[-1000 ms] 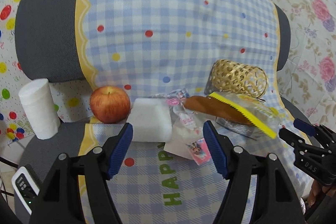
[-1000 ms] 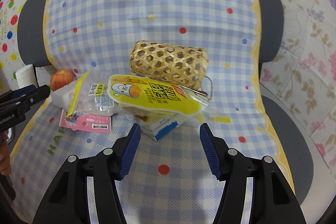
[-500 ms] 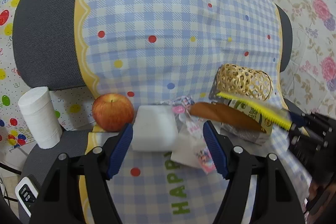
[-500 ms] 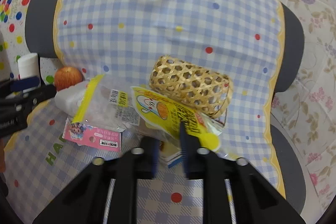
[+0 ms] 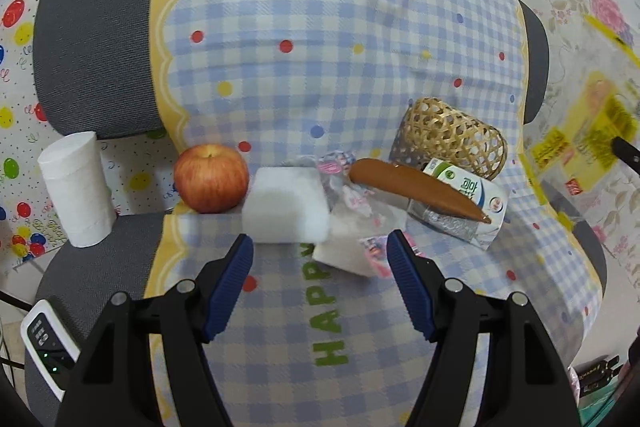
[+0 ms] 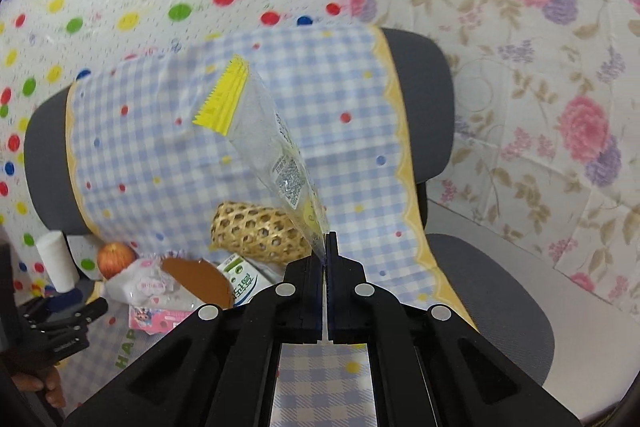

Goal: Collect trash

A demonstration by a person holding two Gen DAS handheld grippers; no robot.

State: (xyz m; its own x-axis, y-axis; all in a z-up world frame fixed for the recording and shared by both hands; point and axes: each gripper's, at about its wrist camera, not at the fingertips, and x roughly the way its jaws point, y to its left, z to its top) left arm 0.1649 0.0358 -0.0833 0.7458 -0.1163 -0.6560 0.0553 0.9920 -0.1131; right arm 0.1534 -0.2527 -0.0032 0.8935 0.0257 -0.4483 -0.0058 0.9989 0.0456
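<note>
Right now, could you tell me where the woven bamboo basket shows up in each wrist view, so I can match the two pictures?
Left wrist view: the woven bamboo basket lies on its side right of centre, behind the milk carton.
Right wrist view: it lies low, just left of centre, partly behind the clear wrapper that the shut right gripper holds.
Shared landmark: the red apple, left of the basket in both.

A red apple (image 5: 211, 177) sits on the chair's checked cloth (image 5: 320, 27), touching a white foam block (image 5: 286, 205) on its right. A roll of white paper (image 5: 78, 189) stands upright off the cloth's left edge, and a small white device (image 5: 46, 343) lies at the seat's near left corner.
</note>
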